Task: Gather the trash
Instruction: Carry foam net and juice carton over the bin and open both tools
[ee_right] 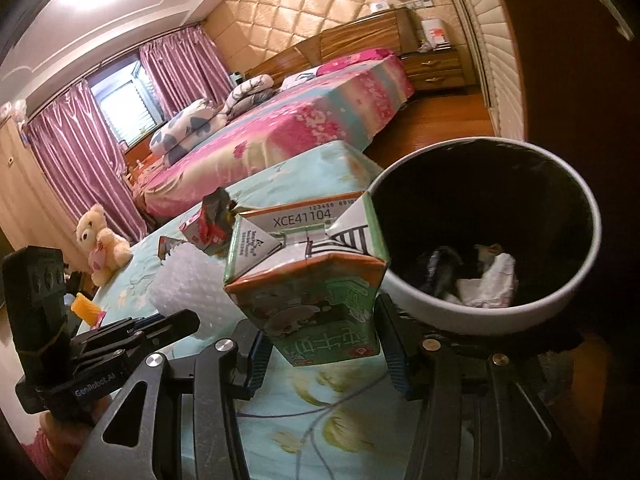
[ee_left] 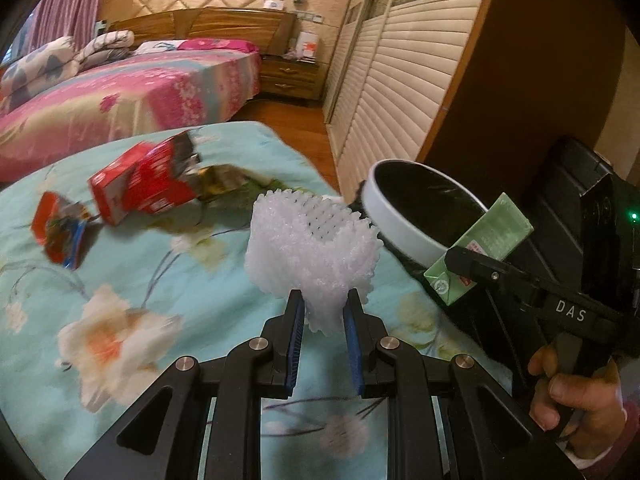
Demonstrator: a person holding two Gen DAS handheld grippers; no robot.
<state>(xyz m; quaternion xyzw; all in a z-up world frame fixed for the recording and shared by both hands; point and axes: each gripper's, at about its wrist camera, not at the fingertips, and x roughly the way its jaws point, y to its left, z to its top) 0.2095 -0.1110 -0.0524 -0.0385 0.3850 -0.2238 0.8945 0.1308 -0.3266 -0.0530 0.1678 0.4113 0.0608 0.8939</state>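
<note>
1. The left hand-held gripper (ee_left: 322, 312) pinches a white foam net (ee_left: 312, 248) above the bed (ee_left: 120, 280), near its bin-side edge.
2. The right hand-held gripper (ee_right: 326, 354) clamps a green carton (ee_right: 316, 280), just beside the bin (ee_right: 440, 312) rim.
3. Risk: the carton could catch the rim and fall outside.
4. Risk: the soft foam may slip or snag on the pads.
5. A red box (ee_left: 144, 184) and wrapper (ee_left: 58, 228) remain on the bed.

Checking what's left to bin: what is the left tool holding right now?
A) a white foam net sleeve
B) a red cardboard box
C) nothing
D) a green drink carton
A: the left tool has its blue-padded fingers pressed against the white foam net sleeve; the green drink carton sits in the right tool.
</note>
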